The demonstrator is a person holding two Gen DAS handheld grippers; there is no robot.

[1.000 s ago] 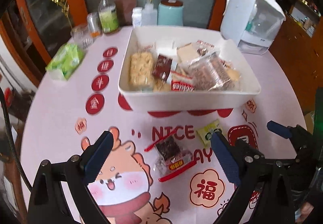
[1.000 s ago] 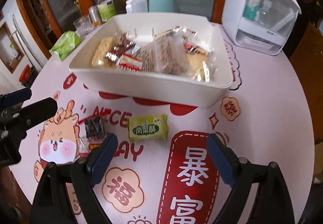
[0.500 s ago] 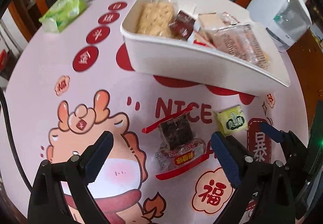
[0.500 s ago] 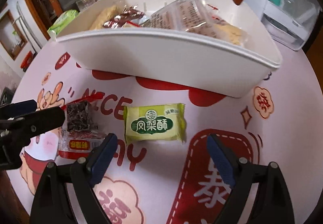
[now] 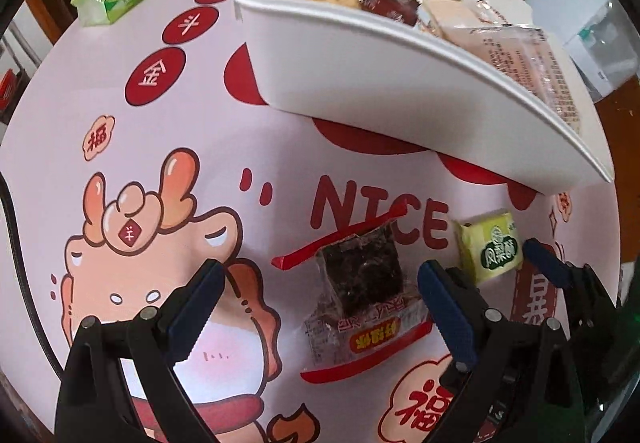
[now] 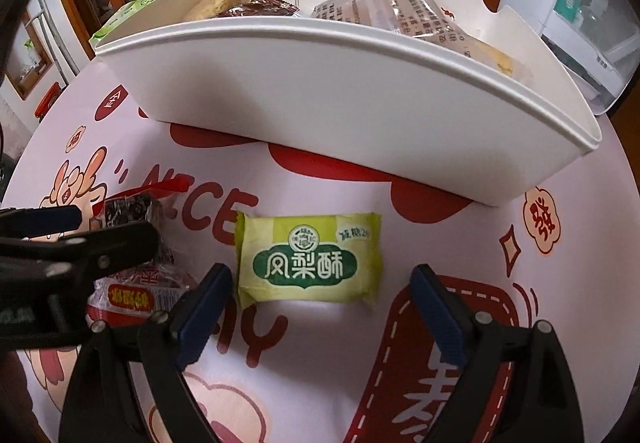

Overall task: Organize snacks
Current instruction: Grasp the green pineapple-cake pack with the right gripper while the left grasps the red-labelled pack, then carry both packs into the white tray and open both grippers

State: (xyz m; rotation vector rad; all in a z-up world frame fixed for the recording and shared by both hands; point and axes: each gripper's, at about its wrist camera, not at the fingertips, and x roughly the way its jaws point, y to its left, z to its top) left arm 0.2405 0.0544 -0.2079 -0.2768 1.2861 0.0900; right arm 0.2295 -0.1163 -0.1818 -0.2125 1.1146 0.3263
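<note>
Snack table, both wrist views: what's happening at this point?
A person holds two grippers over a table with a white bin already full of snacks. The left gripper sits with open jaws around a dark snack pack; the right gripper is open just short of a green pastry pack. Neither is gripped yet.

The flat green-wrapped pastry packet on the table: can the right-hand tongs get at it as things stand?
Probably yes. The flat green-wrapped pastry packet lies uncovered just ahead of the open right tongs, with nothing between them.
</note>
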